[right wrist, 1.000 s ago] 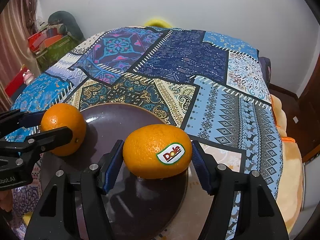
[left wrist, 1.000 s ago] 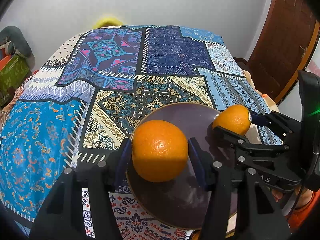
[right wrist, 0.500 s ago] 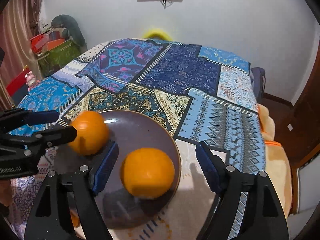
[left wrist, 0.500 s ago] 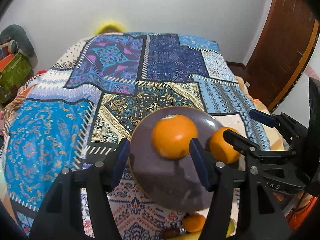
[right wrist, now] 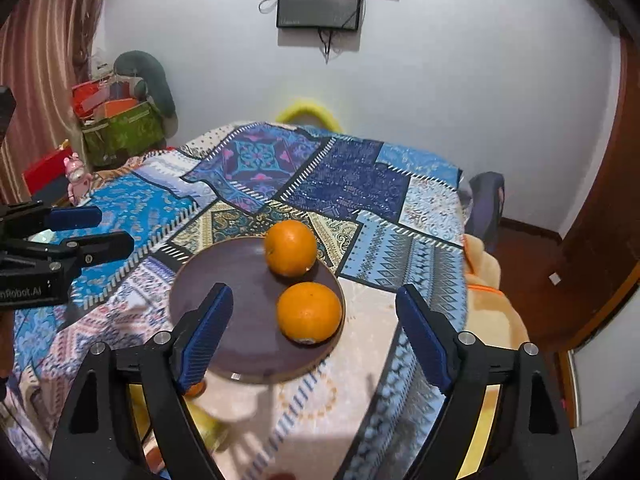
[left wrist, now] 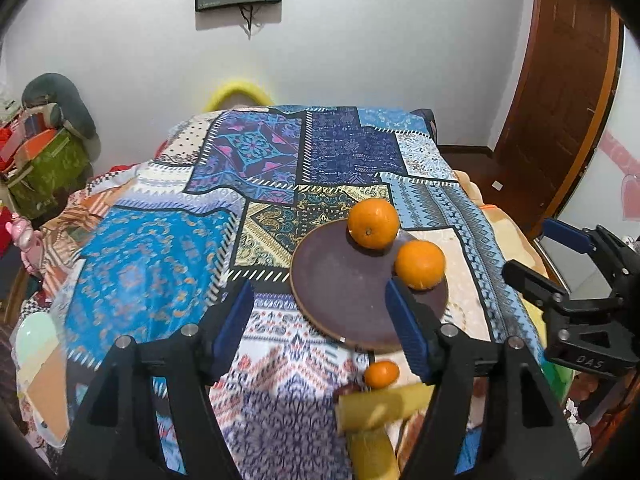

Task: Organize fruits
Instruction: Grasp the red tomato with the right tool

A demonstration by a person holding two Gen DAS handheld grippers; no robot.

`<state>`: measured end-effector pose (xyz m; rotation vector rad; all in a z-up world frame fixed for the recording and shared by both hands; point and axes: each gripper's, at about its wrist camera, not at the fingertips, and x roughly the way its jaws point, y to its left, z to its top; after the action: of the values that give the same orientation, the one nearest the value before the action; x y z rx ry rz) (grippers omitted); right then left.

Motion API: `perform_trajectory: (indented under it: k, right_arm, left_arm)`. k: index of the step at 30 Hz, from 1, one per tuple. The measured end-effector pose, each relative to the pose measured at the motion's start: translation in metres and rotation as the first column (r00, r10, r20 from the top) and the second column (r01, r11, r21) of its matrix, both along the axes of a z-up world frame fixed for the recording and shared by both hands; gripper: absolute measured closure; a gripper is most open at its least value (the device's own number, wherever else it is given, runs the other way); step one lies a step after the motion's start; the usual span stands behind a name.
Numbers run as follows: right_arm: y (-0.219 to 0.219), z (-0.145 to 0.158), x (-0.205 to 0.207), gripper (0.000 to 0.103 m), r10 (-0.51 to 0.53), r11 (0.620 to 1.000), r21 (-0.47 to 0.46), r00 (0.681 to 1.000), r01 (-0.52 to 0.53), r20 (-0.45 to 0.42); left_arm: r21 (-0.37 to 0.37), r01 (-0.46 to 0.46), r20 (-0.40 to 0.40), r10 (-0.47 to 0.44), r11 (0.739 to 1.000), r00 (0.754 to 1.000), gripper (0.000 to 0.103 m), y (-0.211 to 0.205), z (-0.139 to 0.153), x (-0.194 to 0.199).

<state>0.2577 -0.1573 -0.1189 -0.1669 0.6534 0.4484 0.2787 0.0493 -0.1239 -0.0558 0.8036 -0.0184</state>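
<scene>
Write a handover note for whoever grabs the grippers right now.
Left gripper: open, empty, raised above the near edge of the plate.
Right gripper: open, empty, raised over the plate's near right side.
Brown plate sits on the patchwork bedspread. Two oranges rest on it: far orange at the back rim, near orange at the right rim, close together.
Done: both oranges are on the plate.
Left: a small orange fruit and a yellow fruit, blurred, lie off the plate at its near side; they probably go next.
</scene>
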Motion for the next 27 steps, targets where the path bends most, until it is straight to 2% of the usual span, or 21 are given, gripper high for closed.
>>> perform_trajectory:
  k: [5,10,13,21,27]
  right_arm:
    - [-0.009,0.008,-0.028,0.021,-0.009,1.000,0.016,1.000,0.009,-0.002]
    - [-0.021,0.012,-0.058,0.020,-0.031,0.999,0.034,1.000,0.031,-0.007]
    - [-0.028,0.011,-0.077,0.020,-0.044,0.999,0.025,0.999,0.044,-0.008]
    - [-0.039,-0.008,-0.108,0.019,-0.046,0.999,0.001,0.998,0.046,-0.053]
    - [-0.044,-0.039,-0.124,0.020,-0.049,0.998,-0.035,0.990,0.044,-0.129]
  left_arm:
    - [0.000,0.004,0.006,-0.004,1.000,1.000,0.034,0.000,0.010,-0.036]
    - [-0.002,0.005,0.013,-0.005,1.000,1.000,0.023,-0.001,0.013,-0.068]
    - [0.006,0.006,0.005,-0.006,1.000,1.000,0.022,-0.003,0.010,-0.085]
    - [-0.009,0.004,-0.100,-0.005,1.000,0.995,0.021,-0.005,-0.025,-0.121]
    - [-0.004,0.006,-0.159,-0.007,1.000,0.987,0.021,-0.009,-0.050,-0.131]
